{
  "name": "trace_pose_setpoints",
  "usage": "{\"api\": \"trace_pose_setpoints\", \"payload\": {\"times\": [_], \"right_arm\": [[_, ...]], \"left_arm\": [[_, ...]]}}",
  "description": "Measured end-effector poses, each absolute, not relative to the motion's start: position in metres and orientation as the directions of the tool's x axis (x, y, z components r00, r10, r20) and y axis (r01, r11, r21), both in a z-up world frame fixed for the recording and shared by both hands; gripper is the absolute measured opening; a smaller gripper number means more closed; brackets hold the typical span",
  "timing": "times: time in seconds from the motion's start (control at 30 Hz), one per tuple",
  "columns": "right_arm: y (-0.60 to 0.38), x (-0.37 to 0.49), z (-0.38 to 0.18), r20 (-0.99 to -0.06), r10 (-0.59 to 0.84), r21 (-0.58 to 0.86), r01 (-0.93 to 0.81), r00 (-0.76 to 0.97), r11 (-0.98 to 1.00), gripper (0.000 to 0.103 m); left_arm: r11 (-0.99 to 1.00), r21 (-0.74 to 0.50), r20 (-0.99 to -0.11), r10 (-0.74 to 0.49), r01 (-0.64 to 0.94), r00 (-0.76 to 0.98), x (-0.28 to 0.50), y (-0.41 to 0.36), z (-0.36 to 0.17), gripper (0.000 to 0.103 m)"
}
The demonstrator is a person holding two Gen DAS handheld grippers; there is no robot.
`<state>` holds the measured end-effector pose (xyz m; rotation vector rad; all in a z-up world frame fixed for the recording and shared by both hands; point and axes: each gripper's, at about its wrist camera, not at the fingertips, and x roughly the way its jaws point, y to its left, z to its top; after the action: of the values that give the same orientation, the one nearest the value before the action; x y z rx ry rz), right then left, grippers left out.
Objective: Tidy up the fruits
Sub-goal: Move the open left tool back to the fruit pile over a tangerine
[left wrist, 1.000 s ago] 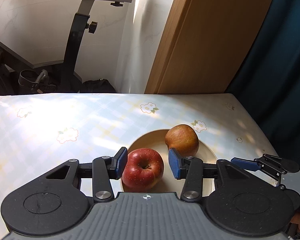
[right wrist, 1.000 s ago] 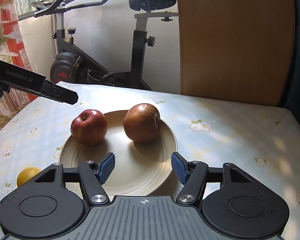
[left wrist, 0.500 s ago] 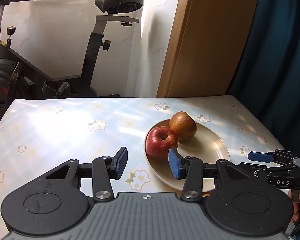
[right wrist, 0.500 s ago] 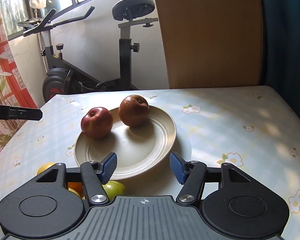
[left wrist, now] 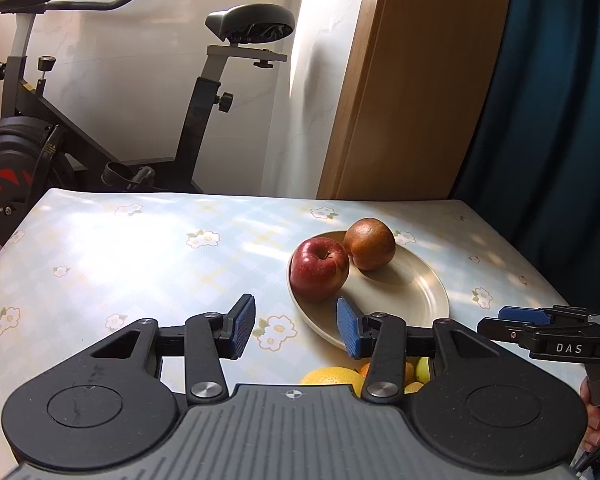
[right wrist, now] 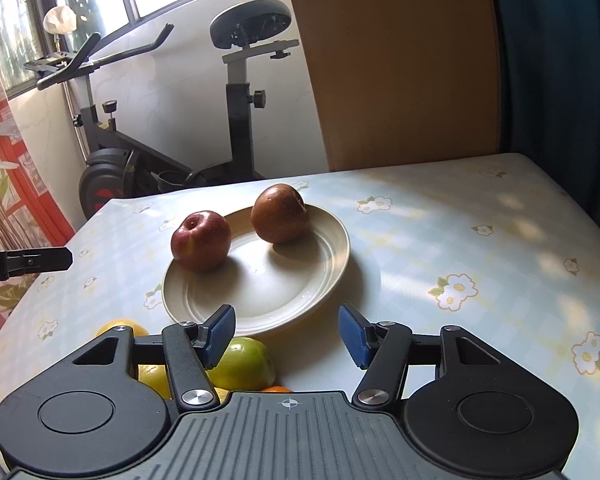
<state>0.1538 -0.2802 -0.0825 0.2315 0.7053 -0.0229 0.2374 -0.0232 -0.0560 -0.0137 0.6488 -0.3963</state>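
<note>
A red apple (left wrist: pixel 319 270) (right wrist: pixel 201 240) and a brown round fruit (left wrist: pixel 370 244) (right wrist: pixel 280 212) sit side by side on a cream plate (left wrist: pixel 420 300) (right wrist: pixel 268 284). My left gripper (left wrist: pixel 296 328) stands open and empty, short of the plate's near left rim. My right gripper (right wrist: pixel 286 334) is open too, with nothing between its blue pads, just before the plate's near edge. A green apple (right wrist: pixel 244 362), a yellow citrus (right wrist: pixel 120 326) (left wrist: pixel 332 376) and an orange (right wrist: pixel 276 389) lie on the table under the grippers, partly hidden by them.
The table wears a pale checked cloth with flowers (left wrist: pixel 140 248). An exercise bike (left wrist: pixel 204 120) stands behind it, with a wooden panel (right wrist: pixel 400 60) and a dark blue curtain (left wrist: pixel 560 120) further right. The right gripper (left wrist: pixel 496 320) shows at the right edge of the left wrist view.
Both grippers have drawn back from the plate. The red apple, earlier between the left pads, now sits well ahead of them. The loose fruits near the table's front have come into view.
</note>
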Motion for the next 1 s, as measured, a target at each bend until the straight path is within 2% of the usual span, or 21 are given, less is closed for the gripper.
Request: {"api": "trace_pose_setpoints", "payload": {"times": [0.43,0.7,1.0], "right_arm": [[-0.268,0.148,-0.081,-0.65,0.078,0.187,0.06,0.756,0.981,0.055],[-0.279,0.142,-0.086,-0.669,-0.003,0.146,0.136,0.744,0.98,0.055],[-0.287,0.132,-0.094,-0.683,-0.026,0.135,0.161,0.73,0.978,0.052]], "left_arm": [[0.924,-0.124,-0.614,-0.358,0.362,0.704,0.222,-0.028,-0.07,0.047],[0.931,-0.104,-0.628,-0.333,0.349,0.703,0.21,-0.027,-0.077,0.047],[0.904,-0.162,-0.651,-0.399,0.396,0.646,0.197,-0.029,-0.086,0.047]]}}
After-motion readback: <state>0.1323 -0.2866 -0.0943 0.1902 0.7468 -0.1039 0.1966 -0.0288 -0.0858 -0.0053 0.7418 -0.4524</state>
